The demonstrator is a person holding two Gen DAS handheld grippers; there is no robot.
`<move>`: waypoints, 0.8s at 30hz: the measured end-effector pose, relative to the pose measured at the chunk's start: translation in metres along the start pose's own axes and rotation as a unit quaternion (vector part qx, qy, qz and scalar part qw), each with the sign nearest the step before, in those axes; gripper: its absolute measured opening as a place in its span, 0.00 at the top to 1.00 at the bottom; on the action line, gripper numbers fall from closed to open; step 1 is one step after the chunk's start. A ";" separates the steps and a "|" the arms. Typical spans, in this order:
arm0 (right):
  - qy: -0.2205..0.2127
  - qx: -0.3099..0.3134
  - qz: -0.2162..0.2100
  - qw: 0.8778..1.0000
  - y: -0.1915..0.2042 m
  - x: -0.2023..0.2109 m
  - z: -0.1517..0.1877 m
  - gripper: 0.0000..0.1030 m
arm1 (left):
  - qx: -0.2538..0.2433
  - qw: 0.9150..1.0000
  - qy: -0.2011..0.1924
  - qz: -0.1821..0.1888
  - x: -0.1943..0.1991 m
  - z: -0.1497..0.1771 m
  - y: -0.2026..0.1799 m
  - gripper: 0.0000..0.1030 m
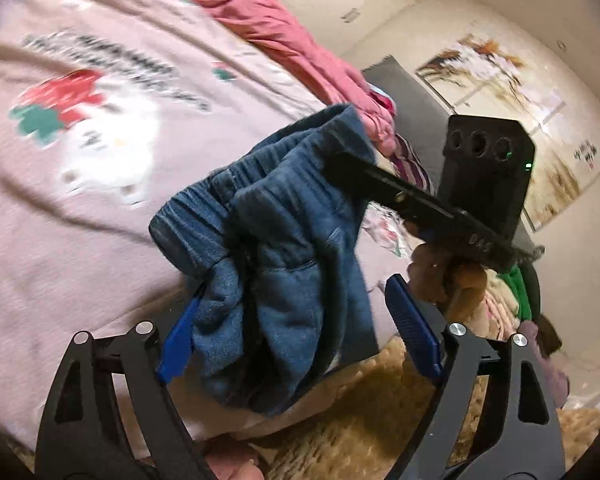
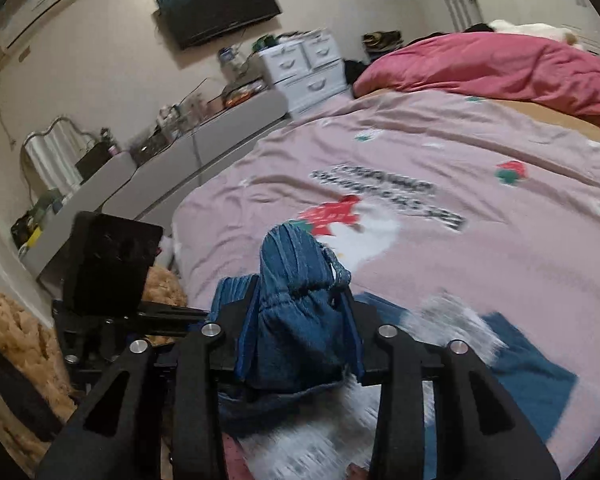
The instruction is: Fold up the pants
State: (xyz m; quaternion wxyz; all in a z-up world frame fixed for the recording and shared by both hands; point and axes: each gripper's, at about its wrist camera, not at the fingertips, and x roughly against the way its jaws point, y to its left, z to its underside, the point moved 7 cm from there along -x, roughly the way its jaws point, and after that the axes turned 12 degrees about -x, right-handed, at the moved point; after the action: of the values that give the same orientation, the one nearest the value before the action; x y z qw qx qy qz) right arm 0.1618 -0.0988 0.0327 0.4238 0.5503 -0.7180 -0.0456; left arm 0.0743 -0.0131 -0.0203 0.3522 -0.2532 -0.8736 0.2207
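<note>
Blue corduroy pants (image 1: 276, 272) hang bunched in the air over the edge of the bed. My left gripper (image 1: 296, 328) is open, its blue pads either side of the hanging cloth, the left pad touching it. My right gripper (image 2: 300, 328) is shut on the elastic waistband of the pants (image 2: 296, 280). In the left wrist view the right gripper (image 1: 340, 164) reaches in from the right and pinches the waistband at the top. The pant legs are hidden below the frame.
The bed has a pink printed sheet (image 2: 420, 152) and a red quilt (image 2: 500, 68) at the far side. A brown fluffy rug (image 1: 380, 420) lies beside the bed. Folded clothes (image 1: 404, 160) lie at the bed's end. A grey bench (image 2: 204, 140) and white drawers (image 2: 304, 68) stand by the wall.
</note>
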 end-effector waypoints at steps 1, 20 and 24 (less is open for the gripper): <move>-0.006 -0.006 0.003 1.000 -0.006 0.007 0.002 0.60 | -0.012 1.000 0.002 0.003 -0.007 -0.001 -0.010 0.24; 0.030 -0.101 0.204 0.973 -0.109 0.041 0.082 0.39 | -0.141 0.984 0.095 0.052 -0.102 0.036 -0.073 0.22; 0.023 -0.116 0.195 0.974 -0.114 0.043 0.088 0.40 | -0.135 0.985 0.091 0.056 -0.094 0.036 -0.068 0.22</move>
State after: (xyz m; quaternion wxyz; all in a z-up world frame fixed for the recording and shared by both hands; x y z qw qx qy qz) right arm 0.1882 -0.2148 -0.0600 0.5019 0.3479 -0.7912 -0.0327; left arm 0.0873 -0.1293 -0.0524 0.3801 -0.3660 -0.8440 0.0958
